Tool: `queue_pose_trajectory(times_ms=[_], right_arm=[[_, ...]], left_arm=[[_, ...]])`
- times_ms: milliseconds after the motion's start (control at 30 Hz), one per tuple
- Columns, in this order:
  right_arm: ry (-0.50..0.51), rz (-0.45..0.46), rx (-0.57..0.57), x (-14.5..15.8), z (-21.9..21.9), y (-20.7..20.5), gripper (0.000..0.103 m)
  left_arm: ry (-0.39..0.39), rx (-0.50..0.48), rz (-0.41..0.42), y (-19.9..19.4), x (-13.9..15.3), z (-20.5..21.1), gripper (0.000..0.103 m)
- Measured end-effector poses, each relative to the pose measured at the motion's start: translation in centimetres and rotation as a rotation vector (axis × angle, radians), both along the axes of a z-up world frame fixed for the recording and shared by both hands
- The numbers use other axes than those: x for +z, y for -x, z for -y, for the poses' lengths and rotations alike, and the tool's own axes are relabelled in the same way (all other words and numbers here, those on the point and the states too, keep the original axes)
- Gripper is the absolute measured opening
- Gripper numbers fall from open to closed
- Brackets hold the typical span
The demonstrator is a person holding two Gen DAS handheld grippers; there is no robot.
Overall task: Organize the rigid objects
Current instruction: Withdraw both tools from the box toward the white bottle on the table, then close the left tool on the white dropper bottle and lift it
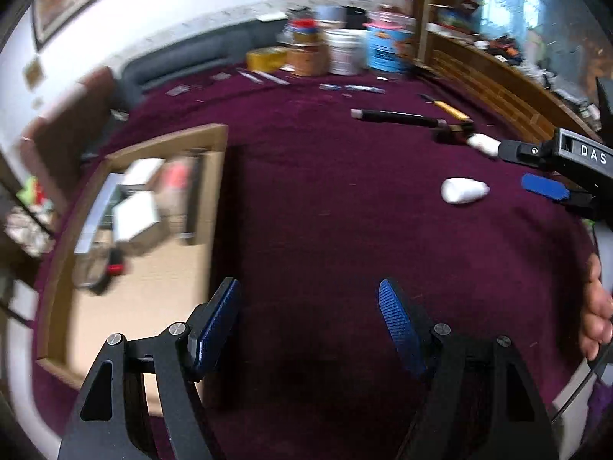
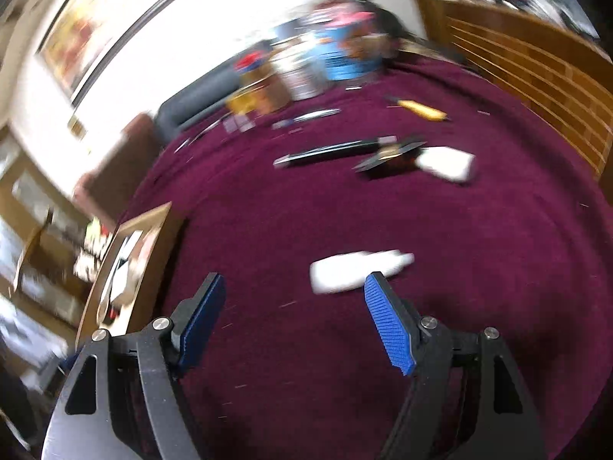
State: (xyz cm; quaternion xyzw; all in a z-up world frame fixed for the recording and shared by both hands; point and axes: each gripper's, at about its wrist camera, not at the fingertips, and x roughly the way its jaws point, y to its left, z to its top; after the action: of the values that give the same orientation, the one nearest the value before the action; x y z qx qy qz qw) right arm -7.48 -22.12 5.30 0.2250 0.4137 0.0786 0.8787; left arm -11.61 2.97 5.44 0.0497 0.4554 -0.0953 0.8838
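A small white bottle (image 1: 463,190) lies on its side on the purple cloth; in the right wrist view it (image 2: 352,272) lies just beyond my right gripper (image 2: 293,287), which is open and empty. My left gripper (image 1: 308,291) is open and empty over bare cloth, beside a shallow wooden tray (image 1: 214,191) that holds white boxes (image 1: 136,216) and other items. The right gripper also shows in the left wrist view (image 1: 544,188), to the right of the bottle. A long black tool (image 1: 398,117), a yellow-handled knife (image 1: 450,109) and a dark item with a white end (image 2: 444,163) lie farther back.
Tubs, jars and boxes (image 1: 345,50) stand along the far edge by a grey sofa (image 1: 184,57). Small flat items (image 1: 264,76) lie scattered near them. A wooden shelf unit (image 1: 494,76) borders the right side. The right wrist view is motion-blurred.
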Motion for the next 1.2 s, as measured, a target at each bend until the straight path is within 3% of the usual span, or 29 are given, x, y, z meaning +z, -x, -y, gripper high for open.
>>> queue_pose_trajectory(times_ms=[133, 267, 400, 500, 633, 767, 833, 967, 1067, 1200], right_arm=[[-0.096, -0.065, -0.019, -1.1, 3.8, -1.1, 0.075], [-0.120, -0.104, 0.000, -2.2, 3.8, -2.5, 0.075], [-0.191, -0.136, 0.026, -3.8, 3.5, -4.2, 0.075], [-0.253, -0.164, 0.063, -4.8, 2.6, -5.4, 0.075], [-0.315, -0.185, 0.211, -5.2, -0.3, -6.0, 0.075], [-0.375, -0.203, 0.456, -4.7, -3.5, -5.4, 0.075], [-0.327, -0.153, 0.441, -3.2, -3.0, -5.2, 0.075], [-0.135, -0.072, 0.213, -0.1, 1.0, -7.5, 0.075], [-0.042, -0.058, 0.089, 0.9, 3.5, -10.0, 0.075], [0.052, -0.083, 0.026, 0.6, 4.6, -14.2, 0.075]], left_arm=[[0.095, -0.042, -0.014, -2.4, -1.6, 1.3, 0.069], [0.138, -0.035, -0.068, -4.8, -3.9, 1.3, 0.069], [0.155, -0.029, -0.040, -4.7, -3.7, 1.0, 0.069], [0.196, -0.046, -0.049, -4.6, -3.8, 0.7, 0.080], [0.236, -0.052, -0.053, -4.6, -3.9, 0.1, 0.082], [0.254, -0.052, -0.055, -4.7, -3.9, -0.1, 0.083], [0.271, -0.050, -0.056, -4.8, -4.0, -0.3, 0.084], [0.293, -0.047, -0.056, -4.9, -4.1, -0.4, 0.084], [0.324, -0.046, -0.057, -5.0, -4.1, -0.8, 0.085], [0.351, -0.043, -0.057, -4.9, -4.1, -1.1, 0.087]])
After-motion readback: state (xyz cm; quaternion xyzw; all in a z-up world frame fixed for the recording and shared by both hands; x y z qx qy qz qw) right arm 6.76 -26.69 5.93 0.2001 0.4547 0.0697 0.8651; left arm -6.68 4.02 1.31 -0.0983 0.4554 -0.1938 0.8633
